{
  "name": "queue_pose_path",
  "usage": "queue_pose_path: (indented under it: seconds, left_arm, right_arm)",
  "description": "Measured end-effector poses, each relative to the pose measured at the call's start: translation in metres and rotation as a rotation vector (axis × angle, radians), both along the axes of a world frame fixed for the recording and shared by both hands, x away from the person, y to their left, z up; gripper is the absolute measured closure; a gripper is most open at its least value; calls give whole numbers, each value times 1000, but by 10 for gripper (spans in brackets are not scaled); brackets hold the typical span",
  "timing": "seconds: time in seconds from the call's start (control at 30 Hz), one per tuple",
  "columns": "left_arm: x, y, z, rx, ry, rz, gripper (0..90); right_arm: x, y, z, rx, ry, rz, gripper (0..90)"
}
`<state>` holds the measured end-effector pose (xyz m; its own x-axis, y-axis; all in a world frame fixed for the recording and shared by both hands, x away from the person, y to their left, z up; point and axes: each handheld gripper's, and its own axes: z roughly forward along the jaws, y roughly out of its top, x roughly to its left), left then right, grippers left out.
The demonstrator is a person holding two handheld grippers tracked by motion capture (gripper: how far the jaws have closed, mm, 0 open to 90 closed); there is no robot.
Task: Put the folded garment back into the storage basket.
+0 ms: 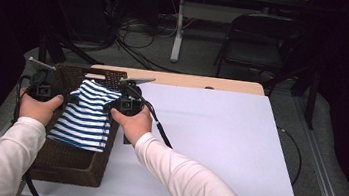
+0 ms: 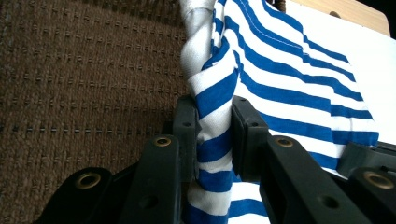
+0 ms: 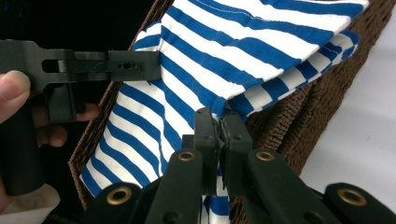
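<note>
A blue and white striped cloth [image 1: 85, 114] hangs over a dark brown woven basket [image 1: 71, 166] at the table's left. My left gripper [image 1: 69, 99] pinches the cloth's left edge, and in the left gripper view a bunched fold of striped cloth [image 2: 212, 121] is squeezed between the black jaws of the left gripper [image 2: 212, 135]. My right gripper [image 1: 109, 105] holds the cloth's right edge. In the right gripper view the jaws of the right gripper [image 3: 218, 122] are tight on a thin corner of the striped cloth [image 3: 219, 51] above the basket [image 3: 289, 121], with the left gripper [image 3: 135, 65] clamped on its far edge.
The basket sits at the left end of a white mat [image 1: 222, 144] covering the wooden table [image 1: 189, 81]. A black cable [image 1: 159, 126] trails from the right gripper across the mat. A folding chair [image 1: 255, 42] and table legs stand beyond the far edge.
</note>
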<state>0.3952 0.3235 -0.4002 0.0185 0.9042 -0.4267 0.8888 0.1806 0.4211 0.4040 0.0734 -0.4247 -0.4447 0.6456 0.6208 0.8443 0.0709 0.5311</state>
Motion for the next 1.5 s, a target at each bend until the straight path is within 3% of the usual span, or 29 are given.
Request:
queue_pose_path:
  seconds: [0.87,1.5]
  left_arm:
    - [5,19,-14,9,18,8,741]
    - [5,21,-32,10,43,23,741]
  right_arm:
    - [5,20,-16,5,23,11,875]
    - [3,28,-34,-38,13,10,874]
